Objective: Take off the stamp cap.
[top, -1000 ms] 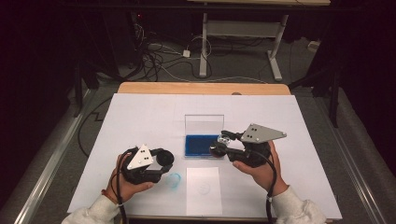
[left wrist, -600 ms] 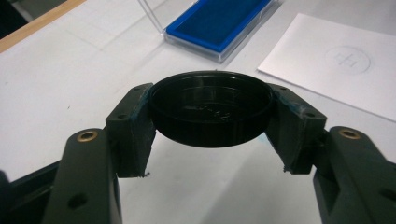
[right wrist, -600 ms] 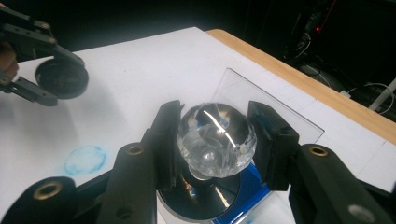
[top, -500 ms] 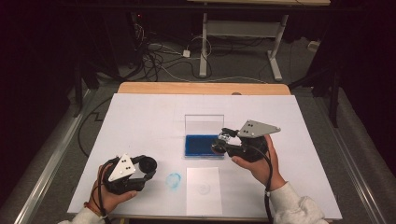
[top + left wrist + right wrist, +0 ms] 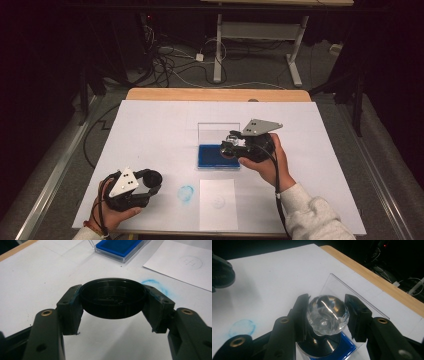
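My left gripper (image 5: 151, 182) is at the table's front left, shut on a round black cap (image 5: 150, 177). In the left gripper view the cap (image 5: 113, 297) is pinched by its rim between both pads, just above the white sheet. My right gripper (image 5: 231, 145) is shut on a stamp with a clear faceted knob (image 5: 327, 313), and it hovers over the blue ink pad (image 5: 212, 156). The stamp's dark round base (image 5: 325, 343) sits low over the blue pad (image 5: 349, 350). The pad's clear lid (image 5: 215, 132) stands upright behind it.
A small white paper (image 5: 217, 202) with a faint round print lies at the front centre. A blue smudge (image 5: 186, 194) marks the table cover between that paper and my left gripper. The wooden table edge (image 5: 215, 95) runs along the back, with cables on the floor beyond.
My left hand has drawn the black cap to the left and toward the front edge, away from the blue smudge. My right hand has shifted the stamp slightly left and farther back over the ink pad.
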A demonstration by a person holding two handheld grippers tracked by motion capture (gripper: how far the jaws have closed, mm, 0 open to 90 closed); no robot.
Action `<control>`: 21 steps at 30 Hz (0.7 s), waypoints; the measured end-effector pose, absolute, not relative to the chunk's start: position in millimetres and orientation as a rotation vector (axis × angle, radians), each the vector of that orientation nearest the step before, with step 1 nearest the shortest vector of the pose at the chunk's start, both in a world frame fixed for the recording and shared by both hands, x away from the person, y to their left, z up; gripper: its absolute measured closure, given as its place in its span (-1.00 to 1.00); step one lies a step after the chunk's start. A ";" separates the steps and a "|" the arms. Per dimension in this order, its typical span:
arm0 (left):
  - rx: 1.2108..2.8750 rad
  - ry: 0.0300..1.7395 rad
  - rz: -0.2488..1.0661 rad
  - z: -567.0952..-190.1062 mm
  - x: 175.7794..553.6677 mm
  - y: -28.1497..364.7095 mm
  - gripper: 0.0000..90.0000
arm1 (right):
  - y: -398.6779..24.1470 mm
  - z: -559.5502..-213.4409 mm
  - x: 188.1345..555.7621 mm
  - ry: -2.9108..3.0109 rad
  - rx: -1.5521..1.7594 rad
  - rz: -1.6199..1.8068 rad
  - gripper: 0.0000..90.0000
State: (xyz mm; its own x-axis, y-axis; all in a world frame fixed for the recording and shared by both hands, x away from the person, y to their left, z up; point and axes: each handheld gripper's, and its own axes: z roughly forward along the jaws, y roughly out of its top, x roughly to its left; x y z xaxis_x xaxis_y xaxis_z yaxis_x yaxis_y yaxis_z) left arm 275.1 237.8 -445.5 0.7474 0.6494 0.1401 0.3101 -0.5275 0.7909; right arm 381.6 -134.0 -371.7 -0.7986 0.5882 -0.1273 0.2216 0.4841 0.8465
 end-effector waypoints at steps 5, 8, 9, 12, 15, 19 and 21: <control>2.142 0.729 0.540 -446.5 276.4 238.8 -0.18 | -123.6 -376.6 393.2 2.356 0.689 1.213 0.27; 2.144 0.733 0.538 -447.4 277.1 238.9 -0.18 | -116.2 -381.4 398.8 2.375 0.680 1.189 0.27; 2.147 0.733 0.534 -447.9 277.4 238.6 -0.18 | -113.2 -383.1 400.3 2.383 0.678 1.180 0.27; 2.156 0.727 0.532 -448.6 277.0 236.8 -0.18 | -104.0 -388.1 404.4 2.407 0.680 1.162 0.27; 2.153 0.723 0.528 -448.3 276.4 235.9 -0.18 | -95.1 -393.5 407.4 2.428 0.674 1.145 0.27; 2.158 0.723 0.521 -449.2 276.9 235.8 -0.18 | -84.3 -400.8 410.4 2.450 0.673 1.122 0.26; 2.161 0.724 0.519 -449.6 276.9 235.7 -0.18 | -79.9 -404.7 411.7 2.462 0.670 1.111 0.27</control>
State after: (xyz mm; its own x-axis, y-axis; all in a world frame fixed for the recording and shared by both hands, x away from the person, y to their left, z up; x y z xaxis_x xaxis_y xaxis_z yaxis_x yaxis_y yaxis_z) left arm 276.9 235.7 -449.6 0.7538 0.6452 0.1246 0.3251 -0.5309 0.7826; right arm 411.7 -79.9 -404.7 -0.8241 0.5526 -0.1245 0.2721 0.5790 0.7686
